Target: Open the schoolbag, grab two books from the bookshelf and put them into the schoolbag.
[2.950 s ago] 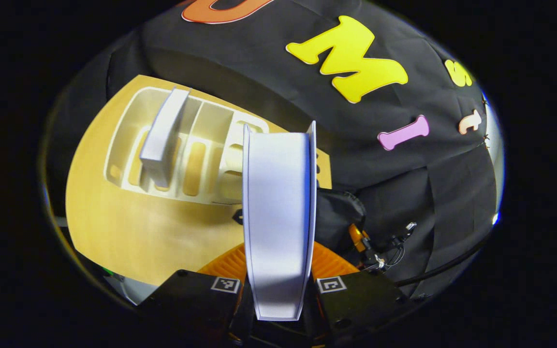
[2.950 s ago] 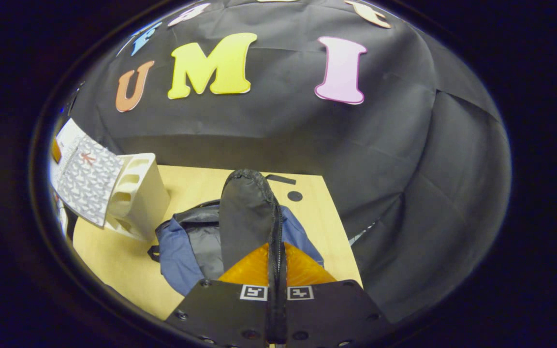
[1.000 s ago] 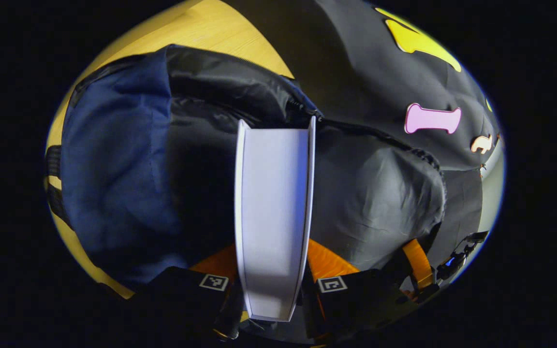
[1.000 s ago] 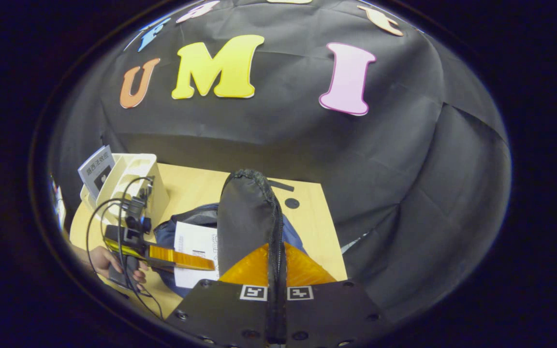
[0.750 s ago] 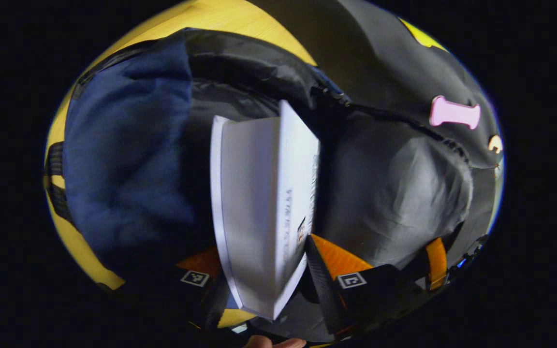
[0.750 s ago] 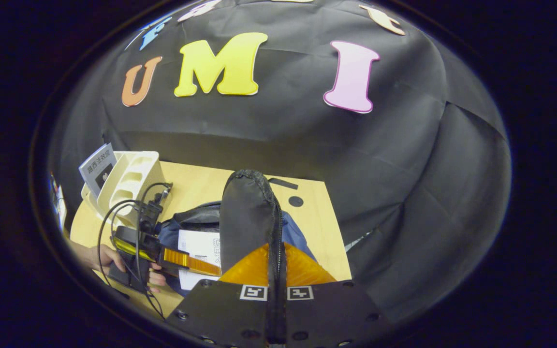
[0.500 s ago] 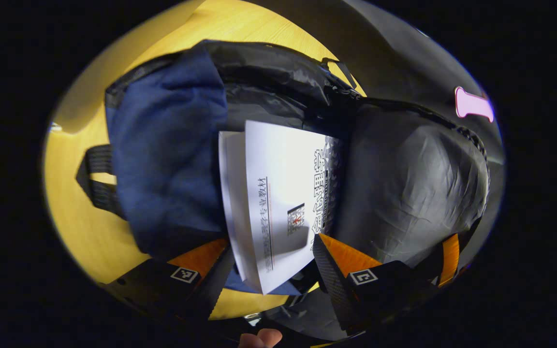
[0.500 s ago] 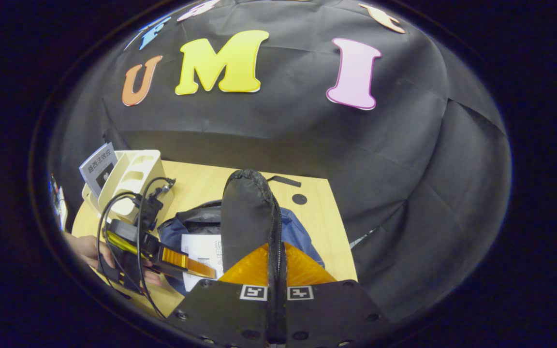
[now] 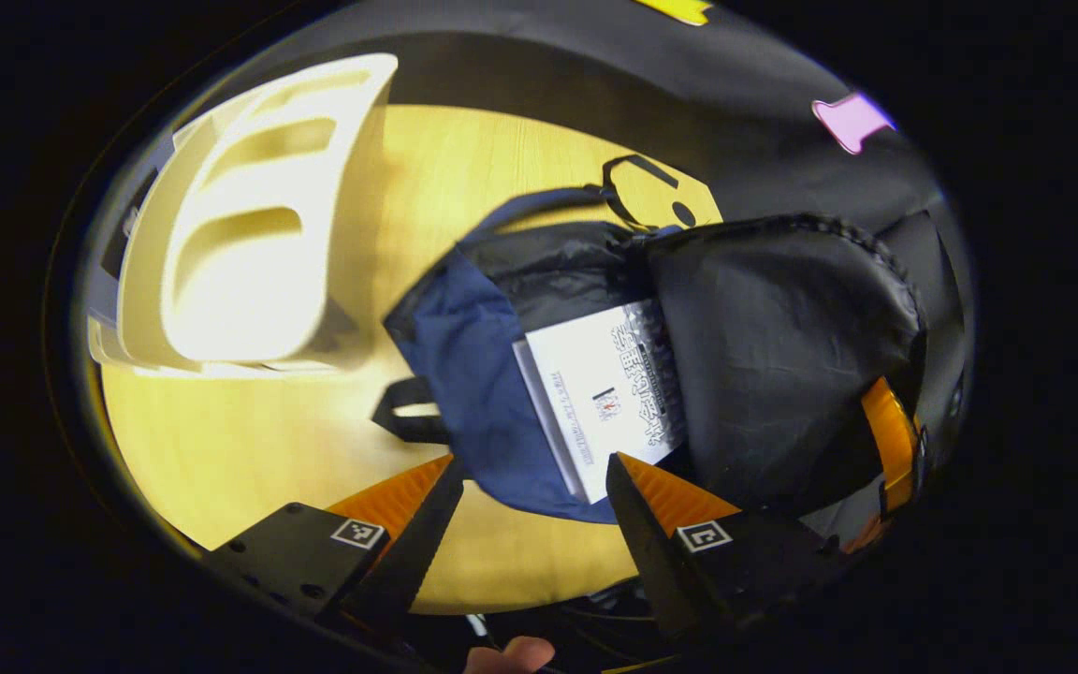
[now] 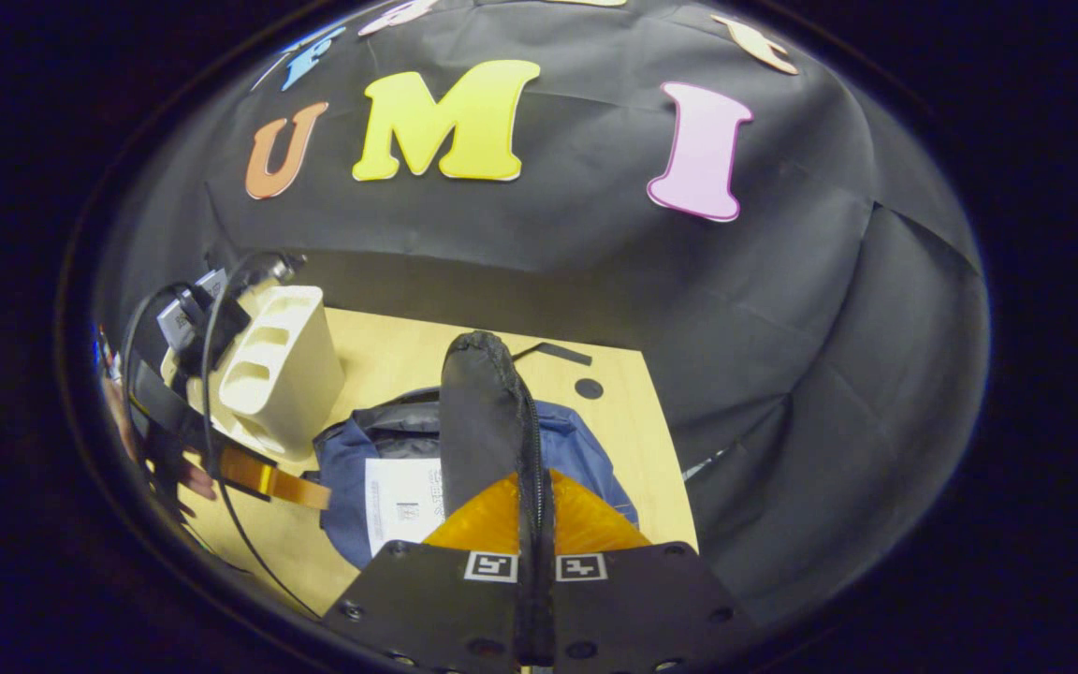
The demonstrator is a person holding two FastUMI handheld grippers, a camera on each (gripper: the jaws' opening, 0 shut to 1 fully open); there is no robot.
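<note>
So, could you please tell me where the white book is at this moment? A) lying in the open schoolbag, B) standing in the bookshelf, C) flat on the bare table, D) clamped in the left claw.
A: the white book lies inside the open schoolbag, while the left claw hangs open above it, touching nothing.

Left gripper (image 9: 531,482): jaws apart, nothing between them. Ahead, on table (image 9: 240,440): blue bag (image 9: 464,374), flap (image 9: 773,346) lifted at right, white book (image 9: 600,393) lying inside. Cream shelf (image 9: 249,253) far left.
</note>
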